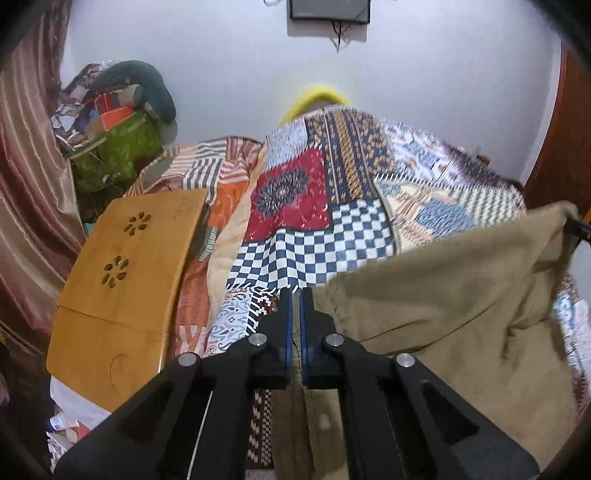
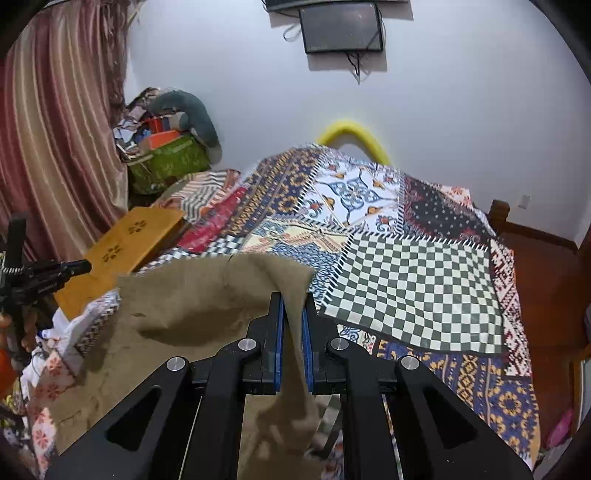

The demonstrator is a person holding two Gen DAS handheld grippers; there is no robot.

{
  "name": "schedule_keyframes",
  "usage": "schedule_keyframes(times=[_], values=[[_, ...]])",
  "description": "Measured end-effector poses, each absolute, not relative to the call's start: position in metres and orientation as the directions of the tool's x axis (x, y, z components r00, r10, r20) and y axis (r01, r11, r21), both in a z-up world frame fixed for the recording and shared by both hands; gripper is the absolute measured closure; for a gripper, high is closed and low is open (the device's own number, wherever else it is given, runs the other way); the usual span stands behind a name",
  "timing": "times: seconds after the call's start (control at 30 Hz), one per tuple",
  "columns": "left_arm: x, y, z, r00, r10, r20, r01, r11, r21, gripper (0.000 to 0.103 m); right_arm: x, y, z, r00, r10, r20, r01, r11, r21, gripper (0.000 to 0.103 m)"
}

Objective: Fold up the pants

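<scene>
The pants (image 2: 207, 295), a tan-brown garment, hang as a raised sheet above the patchwork bedspread (image 2: 424, 280), with the lower cloth resting on the bed near the cameras. In the right wrist view, the right gripper (image 2: 292, 306) has its jaws closed on a fold of the pants: the tan cloth passes between the blue pads (image 2: 279, 332) and drops below them in a hanging strip. From this grip the fabric's upper edge runs to the left, toward the left gripper (image 2: 79, 266), which appears at the left border of that view with its black fingers near the far corner of the cloth; contact there is not resolvable. In the left wrist view, the left gripper (image 1: 295, 299) has its jaws drawn nearly together, leaving only a narrow slit between the blue pads (image 1: 289, 325). The pants (image 1: 443, 295) lie against its right finger and spread to the right, rising to a corner at the right border of that view. Whether an edge of cloth sits inside the slit cannot be told. A wooden lap desk (image 1: 122, 273) with flower-shaped cut-outs lies on the left side of the bed. A dark screen (image 2: 341, 26) is mounted on the white wall behind the bed, and a striped curtain (image 2: 55, 122) hangs at the left.
</scene>
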State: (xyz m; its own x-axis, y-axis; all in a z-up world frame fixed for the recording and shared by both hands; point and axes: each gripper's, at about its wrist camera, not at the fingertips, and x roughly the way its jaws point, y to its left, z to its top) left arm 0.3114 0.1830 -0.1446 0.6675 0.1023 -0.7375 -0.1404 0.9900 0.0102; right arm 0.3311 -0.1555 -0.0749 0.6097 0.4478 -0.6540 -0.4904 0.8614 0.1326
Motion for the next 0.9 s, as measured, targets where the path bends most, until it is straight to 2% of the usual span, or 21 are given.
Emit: schedule_keyframes(times=[0.17, 0.3, 0.5, 0.53, 0.57, 0.63, 0.8, 0.9], values=[[0.291, 0.179, -0.133, 0.659, 0.077, -0.748, -0.127, 0.992, -0.010, 0.100, 0.301, -0.165, -0.049, 0.634, 0.462, -0.620, -0.493, 0.859, 0.136, 0.098], [0.292, 0.182, -0.148, 0.611, 0.068, -0.789, -0.135, 0.991, -0.019, 0.099, 0.302, -0.166, -0.060, 0.598, 0.429, -0.677, -0.482, 0.867, 0.124, 0.098], [0.323, 0.199, -0.195, 0.525, -0.010, -0.851, -0.151, 0.983, -0.105, 0.085, 0.327, -0.176, -0.095, 0.551, 0.401, -0.732, -0.452, 0.881, 0.142, 0.096], [0.330, 0.202, -0.204, 0.511, -0.025, -0.859, -0.154, 0.981, -0.120, 0.080, 0.331, -0.177, -0.100, 0.543, 0.395, -0.741, -0.448, 0.883, 0.142, 0.095], [0.339, 0.206, -0.214, 0.494, -0.037, -0.869, -0.162, 0.978, -0.133, 0.074, 0.336, -0.178, -0.107, 0.532, 0.391, -0.751, -0.445, 0.884, 0.145, 0.093], [0.352, 0.208, -0.230, 0.476, -0.047, -0.878, -0.161, 0.977, -0.140, 0.068, 0.349, -0.178, -0.123, 0.508, 0.385, -0.770, -0.443, 0.884, 0.150, 0.090], [0.382, 0.209, -0.260, 0.446, -0.033, -0.894, -0.133, 0.986, -0.103, 0.056, 0.377, -0.180, -0.161, 0.477, 0.372, -0.796, -0.428, 0.890, 0.159, 0.062], [0.395, 0.213, -0.276, 0.411, -0.036, -0.911, -0.135, 0.986, -0.099, 0.054, 0.391, -0.181, -0.176, 0.459, 0.367, -0.809, -0.419, 0.892, 0.166, 0.059]])
